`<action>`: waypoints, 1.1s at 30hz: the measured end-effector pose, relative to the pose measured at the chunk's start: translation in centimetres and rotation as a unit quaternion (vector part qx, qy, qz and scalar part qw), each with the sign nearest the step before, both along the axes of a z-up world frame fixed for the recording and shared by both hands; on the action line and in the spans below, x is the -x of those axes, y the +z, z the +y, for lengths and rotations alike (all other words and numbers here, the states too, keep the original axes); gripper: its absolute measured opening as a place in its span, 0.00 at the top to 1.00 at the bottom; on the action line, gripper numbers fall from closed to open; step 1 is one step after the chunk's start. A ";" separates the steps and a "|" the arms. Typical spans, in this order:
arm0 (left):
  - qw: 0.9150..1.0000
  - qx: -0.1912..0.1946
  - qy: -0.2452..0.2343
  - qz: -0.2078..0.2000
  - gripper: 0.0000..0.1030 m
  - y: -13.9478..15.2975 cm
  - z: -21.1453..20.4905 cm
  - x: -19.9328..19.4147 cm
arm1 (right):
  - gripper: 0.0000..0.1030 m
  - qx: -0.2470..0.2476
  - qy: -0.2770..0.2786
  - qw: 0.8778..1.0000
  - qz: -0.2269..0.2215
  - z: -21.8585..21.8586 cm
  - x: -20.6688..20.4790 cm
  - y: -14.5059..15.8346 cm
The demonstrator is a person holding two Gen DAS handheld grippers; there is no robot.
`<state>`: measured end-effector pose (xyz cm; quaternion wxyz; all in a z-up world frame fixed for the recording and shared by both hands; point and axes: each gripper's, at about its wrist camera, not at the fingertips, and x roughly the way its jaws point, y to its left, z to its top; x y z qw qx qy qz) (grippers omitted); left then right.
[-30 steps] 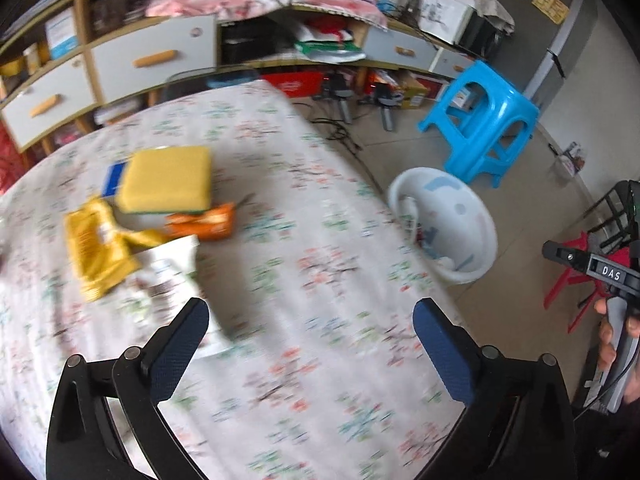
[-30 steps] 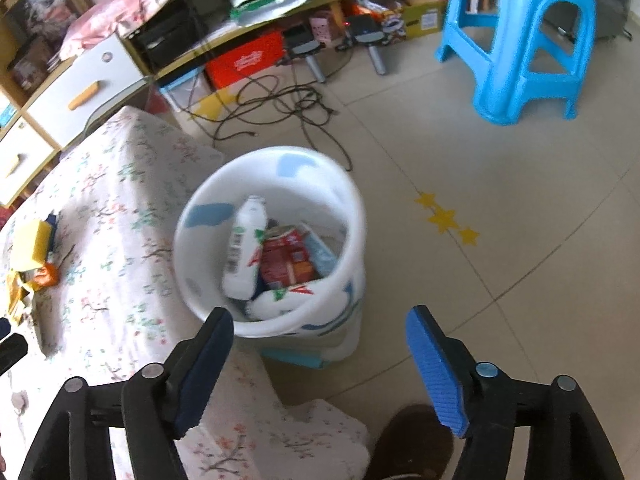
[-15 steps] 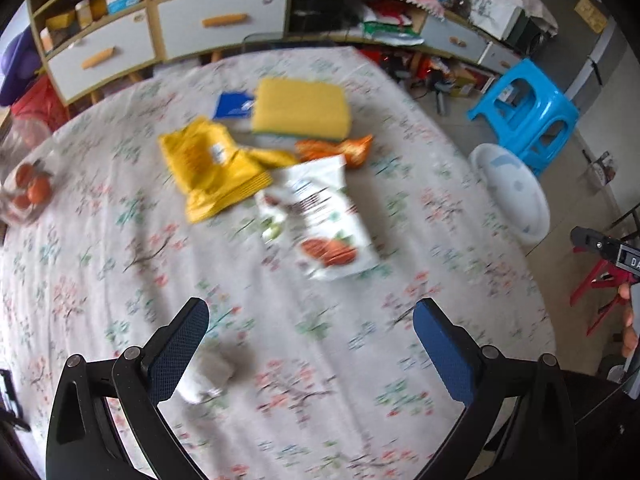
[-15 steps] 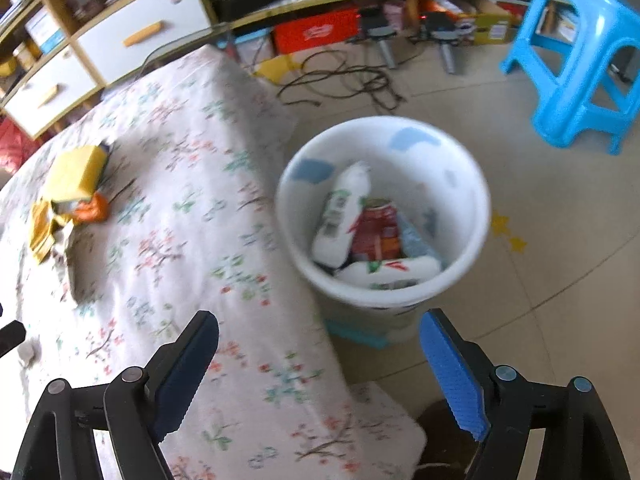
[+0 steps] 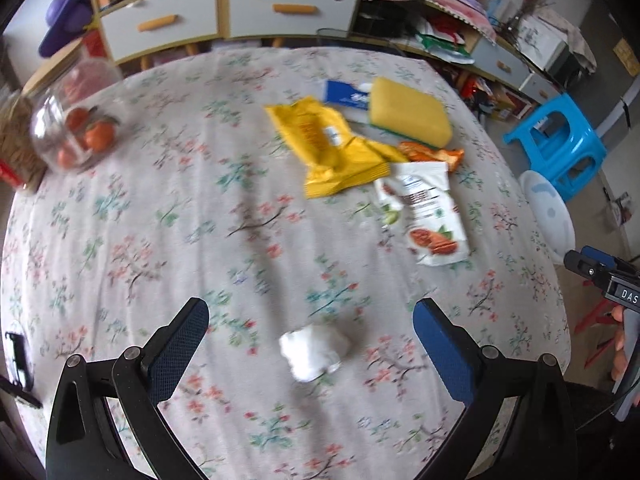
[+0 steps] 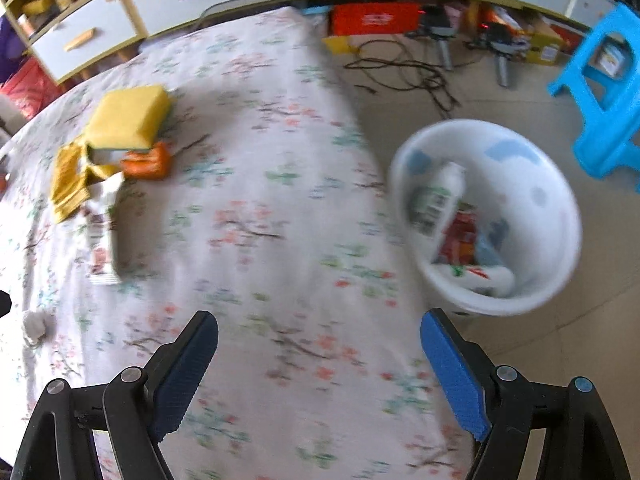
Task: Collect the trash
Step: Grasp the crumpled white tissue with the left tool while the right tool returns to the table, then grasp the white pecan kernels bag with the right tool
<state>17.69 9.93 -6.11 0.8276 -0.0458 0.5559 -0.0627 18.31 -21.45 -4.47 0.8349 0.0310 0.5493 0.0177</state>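
My left gripper [image 5: 316,340] is open and empty above the flowered table, with a crumpled white tissue [image 5: 314,350] lying between its fingers on the cloth. Farther off lie a white snack packet [image 5: 428,212], a yellow packet [image 5: 332,148], an orange wrapper [image 5: 434,152] and a yellow sponge [image 5: 408,112]. My right gripper [image 6: 320,360] is open and empty over the table's right edge. The white trash bin [image 6: 516,300] stands on the floor to its right and holds a bottle and wrappers. The tissue also shows at the far left in the right wrist view [image 6: 34,326].
A clear jar of oranges [image 5: 78,124] stands at the table's left. A blue packet [image 5: 346,94] lies behind the sponge. A blue stool [image 6: 604,100] stands on the floor past the bin. Cabinets with drawers [image 5: 224,12] and cables [image 6: 404,68] are behind the table.
Both grippers swung left, away from the bin. The left view now takes in the tissue between its fingers. The right view moved from over the bin to over the table edge.
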 end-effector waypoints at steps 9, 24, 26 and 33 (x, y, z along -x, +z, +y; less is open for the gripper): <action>0.998 0.038 -0.010 0.039 0.02 -1.7 0.7 2.1 | 0.16 0.005 0.059 0.998 0.010 7.4 -1.5 -1.4; 0.997 0.051 -0.035 0.052 0.82 -3.4 0.6 1.4 | 0.16 -0.004 0.065 0.998 0.024 12.2 -3.1 -3.1; 0.997 0.056 -0.031 0.039 0.82 -2.6 1.0 1.5 | 0.16 -0.008 0.064 0.998 0.025 12.7 -3.3 -3.2; 0.998 0.055 -0.014 0.005 0.82 -0.2 2.4 2.0 | 0.16 -0.023 0.059 0.997 0.033 14.7 -4.4 -4.2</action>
